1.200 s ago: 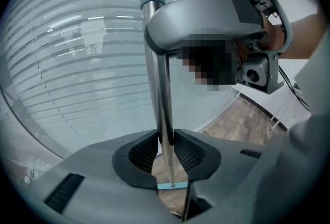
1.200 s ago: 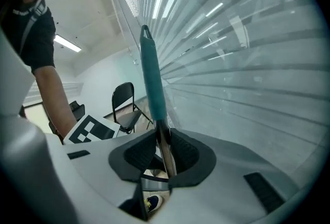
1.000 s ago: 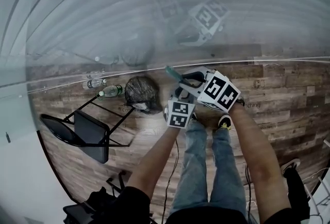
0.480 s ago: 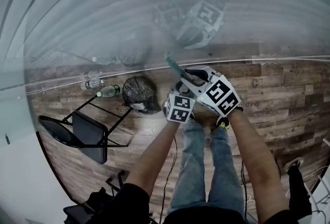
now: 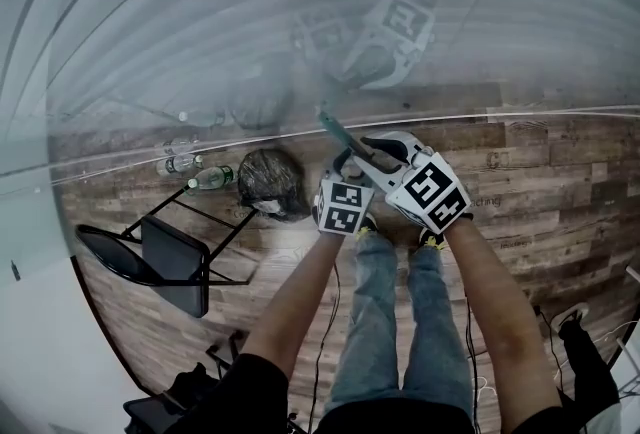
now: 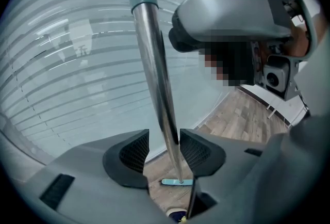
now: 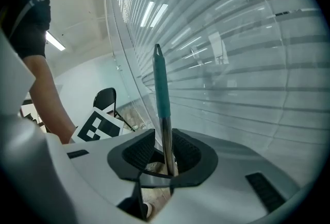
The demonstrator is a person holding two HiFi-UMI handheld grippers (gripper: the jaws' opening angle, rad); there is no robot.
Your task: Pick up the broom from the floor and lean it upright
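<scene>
The broom [image 6: 154, 78], a bare metal shaft with a teal grip sleeve on its upper end, stands close to upright in front of the frosted, striped glass wall [image 5: 250, 22]. Its pale teal head [image 6: 177, 182] is planted on the wood-plank floor [image 5: 560, 172], just ahead of the person's shoes. In the head view the teal top points toward 11 o'clock from the two claws, tilted at the glass. Whether the tip actually touches the pane is hard to say through the reflections. The left claw [image 6: 164, 148] sits low on the shaft. Its jaws have just been opening and stand wide, with the shaft running between the pads nearer the right one and a clear gap on the left, so it guides rather than grips. The right claw [image 7: 164, 153] rings the shaft just below the teal sleeve. Its jaws have also just been opening, and daylight shows beside the metal. Both probably stay loosely around the broom as a guard, letting the wall and floor take the weight while catching any slide. A black folding chair [image 5: 170, 257] stands at 8 o'clock, and a dark bag [image 5: 272, 180] lies at 9 o'clock of the claws.
</scene>
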